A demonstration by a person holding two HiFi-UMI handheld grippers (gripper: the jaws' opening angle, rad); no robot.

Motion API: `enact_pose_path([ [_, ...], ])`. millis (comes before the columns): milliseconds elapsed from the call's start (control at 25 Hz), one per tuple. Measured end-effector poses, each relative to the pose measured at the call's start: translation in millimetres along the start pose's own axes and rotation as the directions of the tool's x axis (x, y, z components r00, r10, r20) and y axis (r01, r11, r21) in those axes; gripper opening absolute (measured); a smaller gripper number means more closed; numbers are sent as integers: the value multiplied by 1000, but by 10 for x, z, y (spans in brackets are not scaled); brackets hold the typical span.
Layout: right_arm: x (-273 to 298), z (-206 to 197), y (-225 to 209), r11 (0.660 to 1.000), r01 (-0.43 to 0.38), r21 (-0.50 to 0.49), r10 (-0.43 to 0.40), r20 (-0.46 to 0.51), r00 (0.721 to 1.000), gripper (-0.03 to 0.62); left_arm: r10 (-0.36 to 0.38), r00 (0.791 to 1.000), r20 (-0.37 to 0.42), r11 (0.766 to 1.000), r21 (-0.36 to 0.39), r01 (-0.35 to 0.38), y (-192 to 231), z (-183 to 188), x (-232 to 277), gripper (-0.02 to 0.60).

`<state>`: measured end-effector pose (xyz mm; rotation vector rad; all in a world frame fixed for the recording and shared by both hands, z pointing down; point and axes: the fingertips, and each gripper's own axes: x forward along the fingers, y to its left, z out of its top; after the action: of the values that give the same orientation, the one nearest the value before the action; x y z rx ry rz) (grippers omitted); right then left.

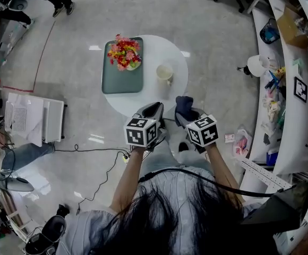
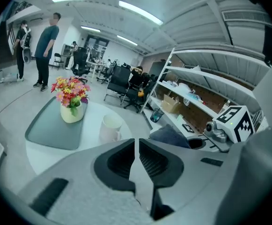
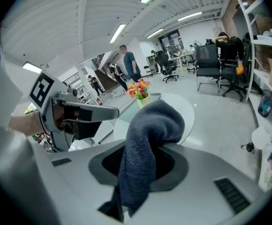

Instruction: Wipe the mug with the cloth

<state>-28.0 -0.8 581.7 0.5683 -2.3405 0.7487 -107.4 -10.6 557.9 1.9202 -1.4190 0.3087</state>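
Observation:
A cream mug [image 1: 164, 73] stands upright on the round white table [image 1: 172, 92], just right of a grey-green tray [image 1: 122, 81]. In the left gripper view the mug [image 2: 110, 128] is ahead of the jaws and a little to the left. My left gripper [image 1: 153, 108] [image 2: 137, 146] hangs over the table's near edge, shut with nothing in it. Beside it, my right gripper [image 1: 185, 110] [image 3: 143, 163] is shut on a dark blue cloth [image 1: 184, 105] [image 3: 147, 135], which bulges up out of the jaws. Both grippers are short of the mug and do not touch it.
A vase of red and yellow flowers [image 1: 124, 53] [image 2: 71, 102] stands on the tray. A long white shelf unit [image 1: 287, 89] full of clutter runs along the right. A cable [image 1: 98, 166] trails on the floor to the left. People [image 2: 46, 50] stand in the far background.

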Motion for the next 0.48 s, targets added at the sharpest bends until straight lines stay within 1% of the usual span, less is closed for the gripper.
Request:
enact_pose_path([
  [120, -151, -137, 14, 1000, -20, -19, 20, 2, 1000, 101, 25, 1000, 12, 1000, -4, -25, -188, -161, -83, 41],
  [320, -367, -318, 120, 996, -65, -67, 66, 10, 998, 101, 60, 996, 66, 996, -70, -56, -441, -334, -252, 41],
  [400, -436, -386, 149, 993, -82, -85, 84, 10, 996, 101, 73, 994, 80, 995, -69, -68, -545, -389, -298, 41],
  [480, -491, -431, 181, 989, -100, -105, 102, 11, 995, 101, 90, 992, 91, 995, -52, -86, -626, -427, -345, 41],
])
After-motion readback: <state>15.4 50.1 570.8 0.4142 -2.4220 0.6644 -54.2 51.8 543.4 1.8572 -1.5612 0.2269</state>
